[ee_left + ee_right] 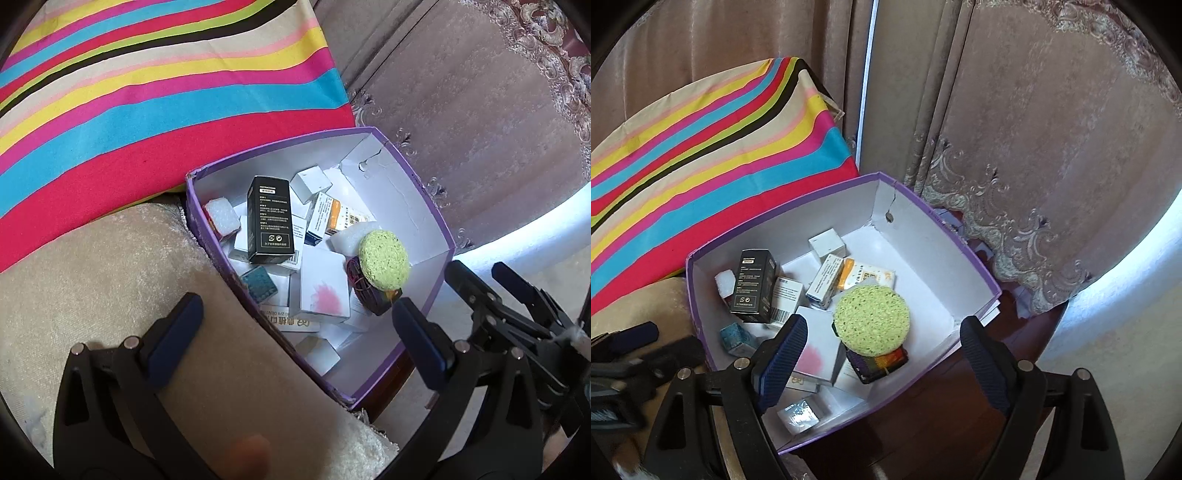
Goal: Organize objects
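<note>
I see both grippers wide, empty — left gripper, right gripper over purple box; green sponge on clutter, black carton upright.

Open box sits on a table, striped cloth at its 10 o'clock, curtain from 12 to 2. Inside: round sponge near centre, resting on a small case; upright carton at 9 o'clock; flat packet at 12 (touching the sponge's edge); loose cartons between.
</note>
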`<state>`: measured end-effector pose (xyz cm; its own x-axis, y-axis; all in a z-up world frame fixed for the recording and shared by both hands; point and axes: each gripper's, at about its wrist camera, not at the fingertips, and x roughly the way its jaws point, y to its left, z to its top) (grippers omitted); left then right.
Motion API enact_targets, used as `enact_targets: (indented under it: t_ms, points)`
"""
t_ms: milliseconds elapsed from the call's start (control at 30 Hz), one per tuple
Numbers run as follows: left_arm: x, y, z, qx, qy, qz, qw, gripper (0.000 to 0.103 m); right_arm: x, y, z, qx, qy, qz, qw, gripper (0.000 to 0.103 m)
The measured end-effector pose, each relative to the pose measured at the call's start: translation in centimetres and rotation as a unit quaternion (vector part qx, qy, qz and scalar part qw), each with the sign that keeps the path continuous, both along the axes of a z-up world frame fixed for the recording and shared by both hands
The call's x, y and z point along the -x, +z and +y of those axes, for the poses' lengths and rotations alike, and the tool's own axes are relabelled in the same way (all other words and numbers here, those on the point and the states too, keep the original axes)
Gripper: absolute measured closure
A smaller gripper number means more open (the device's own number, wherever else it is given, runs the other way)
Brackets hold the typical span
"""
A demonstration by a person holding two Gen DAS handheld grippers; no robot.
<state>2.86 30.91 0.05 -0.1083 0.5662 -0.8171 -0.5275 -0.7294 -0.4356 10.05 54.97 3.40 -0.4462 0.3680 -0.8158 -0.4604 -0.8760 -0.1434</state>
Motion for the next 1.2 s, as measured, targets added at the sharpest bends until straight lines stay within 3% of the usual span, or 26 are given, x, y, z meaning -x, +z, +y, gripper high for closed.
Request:
enact_targets:
  t_ms: [367,1200]
  points:
    - [0.0,-0.1,0.2,0.006,0.005,0.0,1.0,0.001,-1.1,1.1,-0.1,0.01,0.007,0.003,1.0,0.017]
    - [0.0,-0.3,0.6,0.013,0.011,0.001,0.9998,0.001,-0.8,0.1,-0.8,0.004,0.013,-0.01,1.0,0.017]
